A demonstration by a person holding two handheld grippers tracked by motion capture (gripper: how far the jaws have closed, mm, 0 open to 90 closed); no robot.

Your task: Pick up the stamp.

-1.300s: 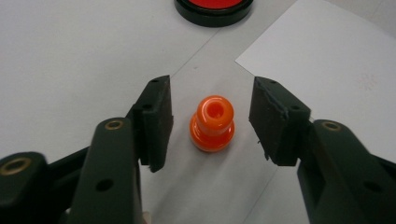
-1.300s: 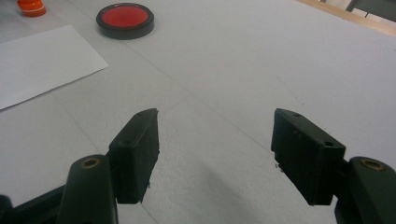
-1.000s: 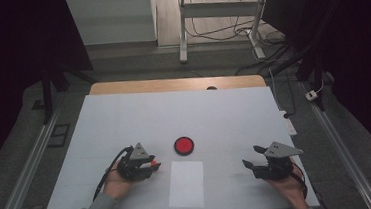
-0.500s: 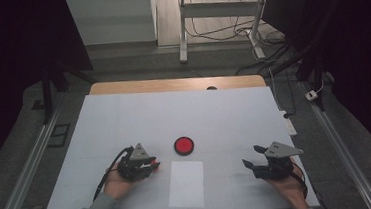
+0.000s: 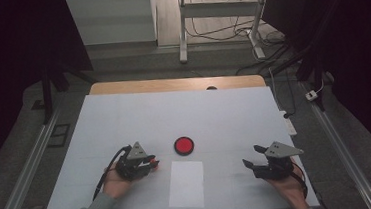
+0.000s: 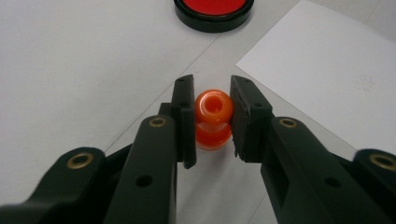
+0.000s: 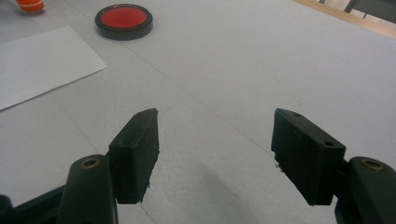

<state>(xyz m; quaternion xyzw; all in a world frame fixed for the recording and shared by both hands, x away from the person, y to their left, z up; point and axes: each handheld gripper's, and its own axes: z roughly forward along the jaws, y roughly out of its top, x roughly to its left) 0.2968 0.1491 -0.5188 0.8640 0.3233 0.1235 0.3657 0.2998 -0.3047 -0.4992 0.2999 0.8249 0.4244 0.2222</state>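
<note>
With the left gripper [image 6: 212, 116] clamped on the orange stamp [image 6: 213, 119] near the red ink pad [image 5: 183, 145] and the right gripper [image 7: 215, 154] open, the grasp step looks complete, so next lift it toward the pad

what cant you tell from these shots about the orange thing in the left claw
- Orange stamp: its base, in the left gripper view, is hidden between the left claw pads.
- Same stamp in the high view: too small for its shape.
- Right gripper view: stamp cut off by the top edge.
- Paper: any mark is too faint.
</note>
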